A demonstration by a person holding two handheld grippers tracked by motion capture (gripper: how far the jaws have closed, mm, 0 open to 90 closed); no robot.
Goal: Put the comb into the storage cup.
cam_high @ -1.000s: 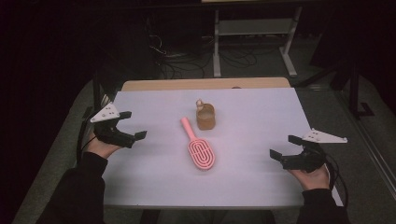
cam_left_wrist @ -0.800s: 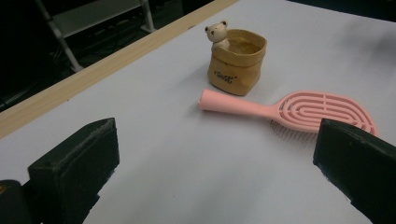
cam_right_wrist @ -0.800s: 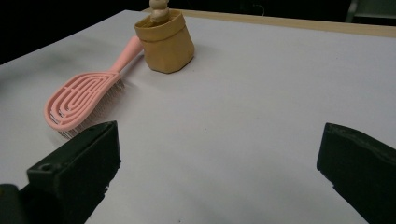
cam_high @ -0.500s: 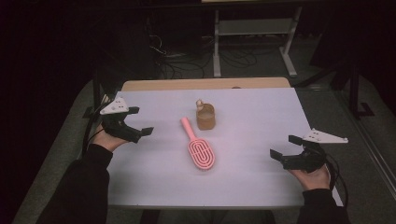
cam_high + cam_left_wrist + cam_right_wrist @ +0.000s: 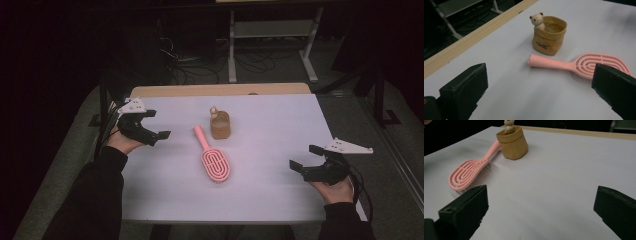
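A pink hairbrush [image 5: 213,158] [image 5: 584,63] [image 5: 469,173] lies bristles down in the middle of the white table [image 5: 270,140], its handle pointing to the far left. Just behind the handle stands a tan bag-shaped cup [image 5: 220,126] [image 5: 549,35] [image 5: 512,142] with a small bear figure [image 5: 537,19] on its rim. My left gripper [image 5: 156,124] [image 5: 540,93] hovers open over the table's left side, aimed at the brush handle. My right gripper [image 5: 304,157] [image 5: 541,212] sits open near the front right, with nothing between its jaws.
A wooden strip [image 5: 220,90] runs along the table's far edge. Beyond it, on the dark floor, lie cables [image 5: 200,65] and the legs of a metal rack [image 5: 272,30]. Bare white surface spreads between the brush and my right gripper.
My left gripper has moved forward and to the right, closer to the brush handle. My right gripper has stayed in place.
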